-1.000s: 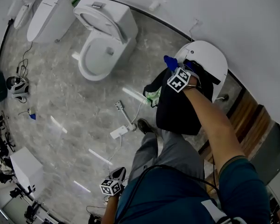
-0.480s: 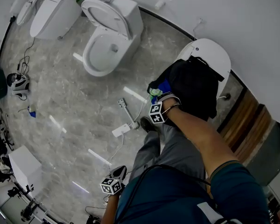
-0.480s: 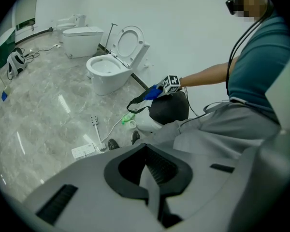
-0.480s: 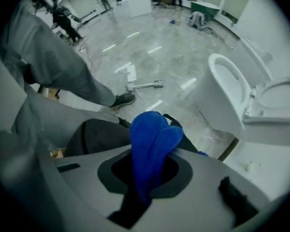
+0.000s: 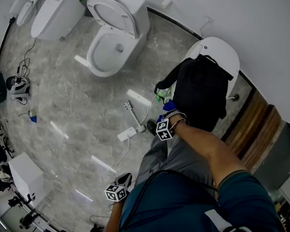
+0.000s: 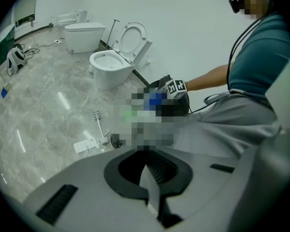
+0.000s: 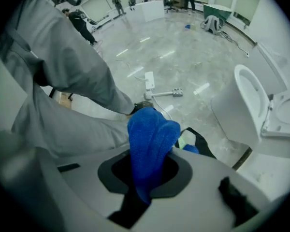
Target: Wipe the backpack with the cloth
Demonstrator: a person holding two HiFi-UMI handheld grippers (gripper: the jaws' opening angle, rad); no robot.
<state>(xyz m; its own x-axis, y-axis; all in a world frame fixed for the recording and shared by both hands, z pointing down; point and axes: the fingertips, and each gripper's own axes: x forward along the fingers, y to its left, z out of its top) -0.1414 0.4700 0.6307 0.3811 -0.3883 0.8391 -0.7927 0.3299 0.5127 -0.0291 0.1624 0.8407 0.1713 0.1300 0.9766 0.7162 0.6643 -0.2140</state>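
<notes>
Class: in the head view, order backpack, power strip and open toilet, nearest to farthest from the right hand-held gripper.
1. Backpack, just beside the right hand-held gripper.
2. Power strip, on the floor, left.
3. Open toilet, upper left.

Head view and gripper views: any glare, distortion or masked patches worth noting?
Head view: fisheye curves the wall; light streaks glare on the floor. Left gripper view: dark vignetted corners, mosaic patch mid-frame. Right gripper view: the cloth is sharp, edges warped.

Left hand-held gripper (image 6: pixel 150 175) closed, right one (image 7: pixel 146 178) clamped
</notes>
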